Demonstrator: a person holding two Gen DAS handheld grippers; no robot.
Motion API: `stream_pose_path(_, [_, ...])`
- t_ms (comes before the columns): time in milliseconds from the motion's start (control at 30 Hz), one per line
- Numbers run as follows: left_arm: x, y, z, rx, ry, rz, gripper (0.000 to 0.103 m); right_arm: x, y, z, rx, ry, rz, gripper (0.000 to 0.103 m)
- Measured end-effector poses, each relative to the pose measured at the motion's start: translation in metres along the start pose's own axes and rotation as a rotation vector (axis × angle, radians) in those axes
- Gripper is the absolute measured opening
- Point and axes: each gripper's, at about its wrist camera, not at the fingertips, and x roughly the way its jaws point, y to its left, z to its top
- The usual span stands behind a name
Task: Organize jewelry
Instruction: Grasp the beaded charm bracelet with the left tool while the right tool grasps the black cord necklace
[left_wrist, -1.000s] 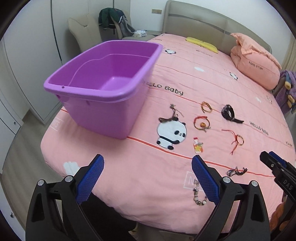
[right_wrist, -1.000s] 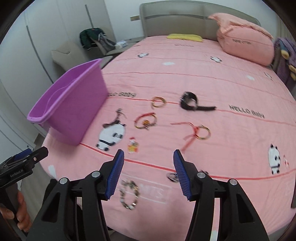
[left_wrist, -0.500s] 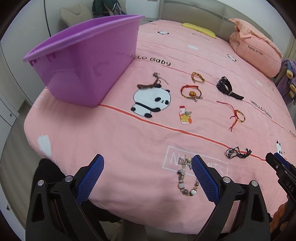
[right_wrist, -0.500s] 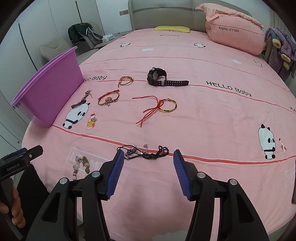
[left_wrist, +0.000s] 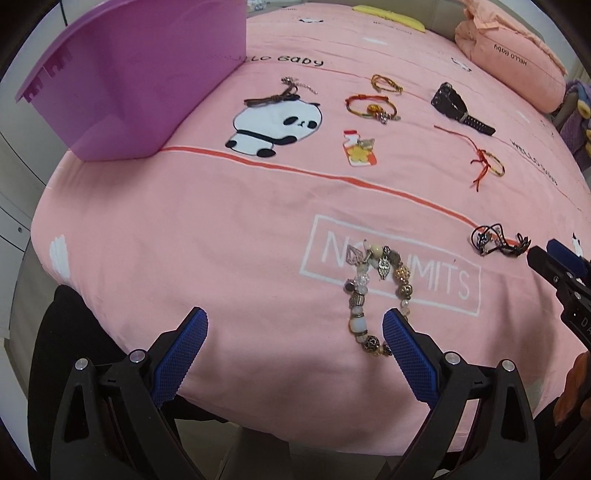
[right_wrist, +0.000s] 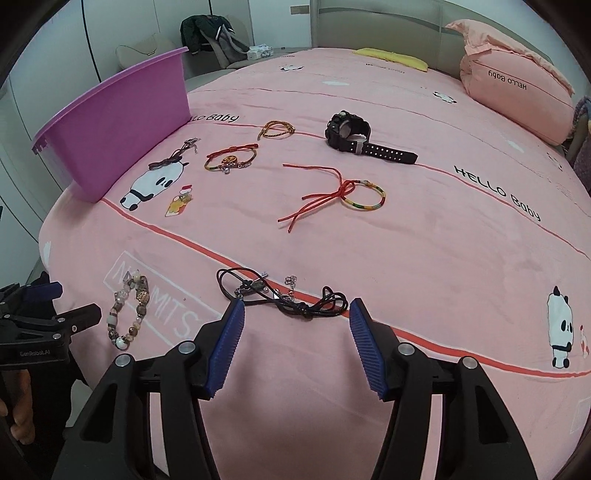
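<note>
A purple tub (left_wrist: 140, 77) stands at the left on the pink bedspread (left_wrist: 229, 221); it also shows in the right wrist view (right_wrist: 122, 122). Several jewelry pieces lie spread on the bed. A beaded charm bracelet (left_wrist: 376, 295) lies just beyond my open left gripper (left_wrist: 293, 325), by its right finger. A black cord necklace (right_wrist: 280, 291) lies just beyond my open right gripper (right_wrist: 295, 314). Farther off lie a black watch (right_wrist: 354, 138), a red-string bracelet (right_wrist: 343, 195), a red-and-gold bracelet (right_wrist: 229, 158), a braided bracelet (right_wrist: 275, 129), a small charm (right_wrist: 179, 201) and a brown cord piece (right_wrist: 173, 157).
A pink pillow (right_wrist: 517, 88) and a yellow cloth (right_wrist: 391, 57) lie at the bed's far end. A chair with clothes (right_wrist: 210, 37) stands behind the tub. The bed's near edge drops off just under both grippers.
Both grippers have moved down and closer to the bed. The beaded bracelet and the black necklace now lie right in front of the fingers. Both stay open.
</note>
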Motion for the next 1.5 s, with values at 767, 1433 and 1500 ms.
stream_pose_path(767, [0.034,-0.012,0.003,-0.027,0.050,0.004,0.094,0.047,-0.004,0.007,-0.140,0.067,0.047,0.057])
stream_pose_path(1433, [0.036,-0.027,0.011,0.021,0.025,-0.009,0.061,0.058,0.018,0.004,-0.226,0.080,-0.065,0.045])
stream_pose_path(1500, [0.035,-0.031,0.012,0.031,0.021,-0.016,0.054,0.058,0.024,0.004,-0.245,0.086,-0.068,0.033])
